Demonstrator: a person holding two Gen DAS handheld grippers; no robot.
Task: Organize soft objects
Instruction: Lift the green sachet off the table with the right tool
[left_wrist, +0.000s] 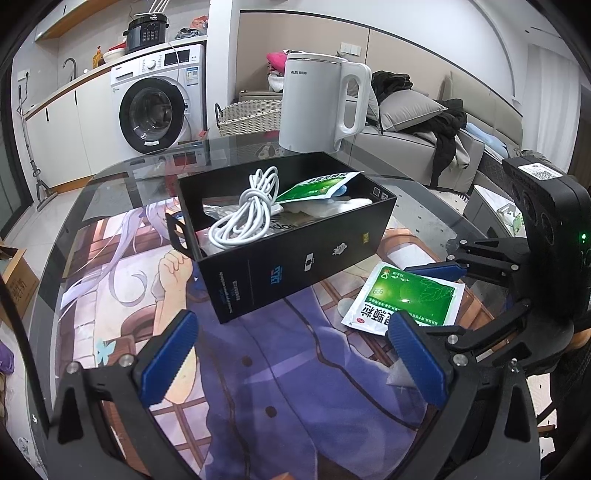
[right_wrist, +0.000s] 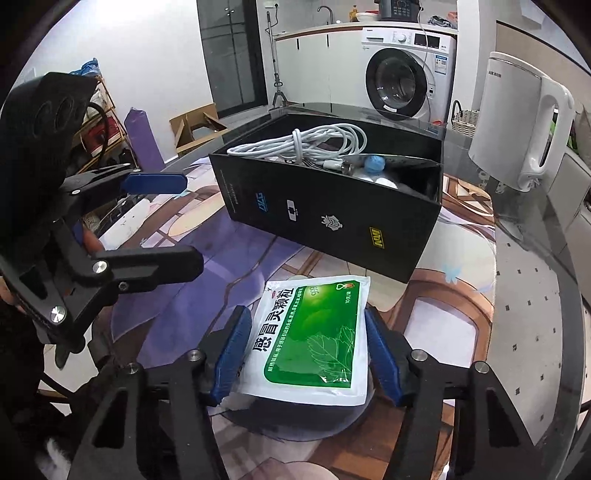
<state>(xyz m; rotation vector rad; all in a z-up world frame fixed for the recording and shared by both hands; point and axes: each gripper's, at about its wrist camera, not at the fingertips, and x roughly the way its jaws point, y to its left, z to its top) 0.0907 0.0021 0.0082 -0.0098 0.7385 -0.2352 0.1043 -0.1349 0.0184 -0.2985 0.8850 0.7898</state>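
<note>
Right gripper (right_wrist: 304, 354) astride green sachet (right_wrist: 314, 339), pads just touching; black box (right_wrist: 332, 218) just beyond.

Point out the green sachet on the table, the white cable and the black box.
green sachet (right_wrist: 314, 339), right wrist view, green panel.
white cable (left_wrist: 247, 210), left wrist view, coiled middle.
black box (right_wrist: 325, 218), right wrist view, near side wall.

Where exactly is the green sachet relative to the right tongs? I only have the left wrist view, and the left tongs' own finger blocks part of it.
Observer: In the right wrist view the green sachet lies lengthwise between the right tongs, with a blue pad at each long edge. Whether they press on it is unclear.
Operator: Anything in the black box I can't make out?
Observer: A small blue round object sits beside the white cable inside the black box.
</note>
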